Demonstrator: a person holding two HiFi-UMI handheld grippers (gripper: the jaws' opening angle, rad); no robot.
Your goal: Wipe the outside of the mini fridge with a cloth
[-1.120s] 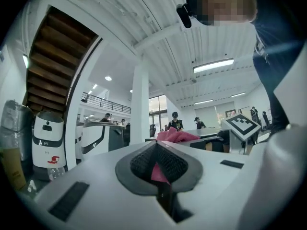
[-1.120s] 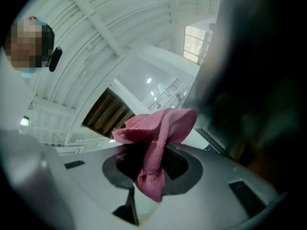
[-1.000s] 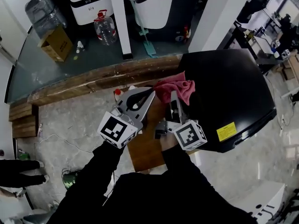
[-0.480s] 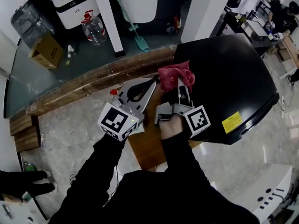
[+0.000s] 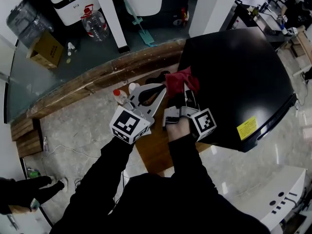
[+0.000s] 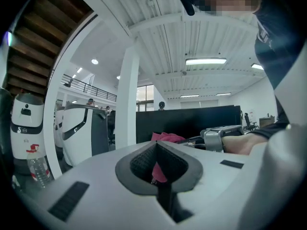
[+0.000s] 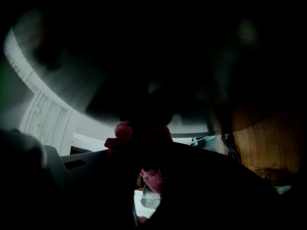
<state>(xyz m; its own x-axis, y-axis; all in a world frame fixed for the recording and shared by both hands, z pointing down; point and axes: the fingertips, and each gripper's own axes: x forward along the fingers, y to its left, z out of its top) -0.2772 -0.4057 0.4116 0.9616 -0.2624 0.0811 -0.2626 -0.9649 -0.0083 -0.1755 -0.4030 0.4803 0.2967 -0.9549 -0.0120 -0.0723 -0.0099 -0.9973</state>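
The black mini fridge (image 5: 239, 72) fills the right of the head view, seen from above. A red cloth (image 5: 178, 78) lies bunched against the fridge's left edge. My right gripper (image 5: 187, 93) is shut on it; in the dark right gripper view the cloth (image 7: 139, 134) shows between the closed jaws of the right gripper (image 7: 149, 163). My left gripper (image 5: 162, 87) hangs just left of the cloth with its jaws shut and nothing in them. In the left gripper view, the left gripper (image 6: 156, 145) points at the cloth (image 6: 165, 138) and the fridge (image 6: 192, 123).
A wooden stand (image 5: 153, 150) sits under both grippers beside the fridge. A small white bottle with a red cap (image 5: 119, 95) stands at its left. A long wooden ledge (image 5: 92, 84) runs behind, with a water jug (image 5: 93, 23), a cardboard box (image 5: 40, 48) and white machines (image 5: 73, 1) beyond.
The right gripper has slid the cloth a little along the fridge's left edge, and the cloth is now more bunched. The left gripper has kept close beside it, still shut.
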